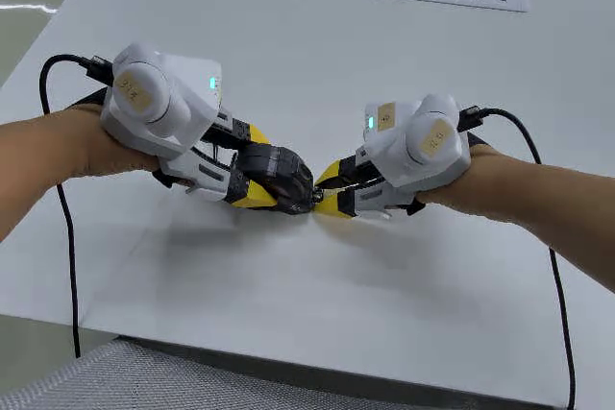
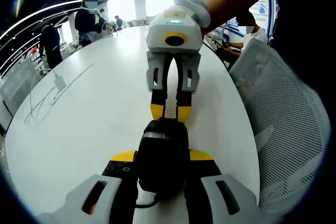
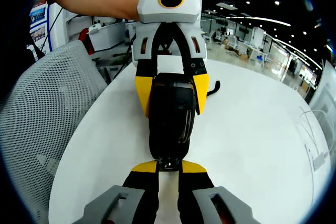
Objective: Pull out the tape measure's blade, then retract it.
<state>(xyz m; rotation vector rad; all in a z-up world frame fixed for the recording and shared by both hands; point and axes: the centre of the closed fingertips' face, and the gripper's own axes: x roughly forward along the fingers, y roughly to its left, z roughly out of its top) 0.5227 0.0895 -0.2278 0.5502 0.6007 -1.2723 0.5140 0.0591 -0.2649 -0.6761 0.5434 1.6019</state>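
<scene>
One tape measure (image 1: 277,178) in left gripper (image 1: 259,166), tip seemingly in right gripper (image 1: 327,189)

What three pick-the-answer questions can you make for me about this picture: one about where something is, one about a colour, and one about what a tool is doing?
1. Where is the tape measure?
A. on the floor
B. between the jaws of the left tool
C. in a box

2. What colour are the tools' tips?
A. red
B. green
C. yellow

3. What is the right tool doing?
A. pinching the tape measure's front end
B. hanging wide open
C. holding a cup

Answers:
1 B, the left tool's jaws clamp its black case from both sides.
2 C, every tip shows yellow.
3 A, its jaws come together at the mouth of the case.
</scene>
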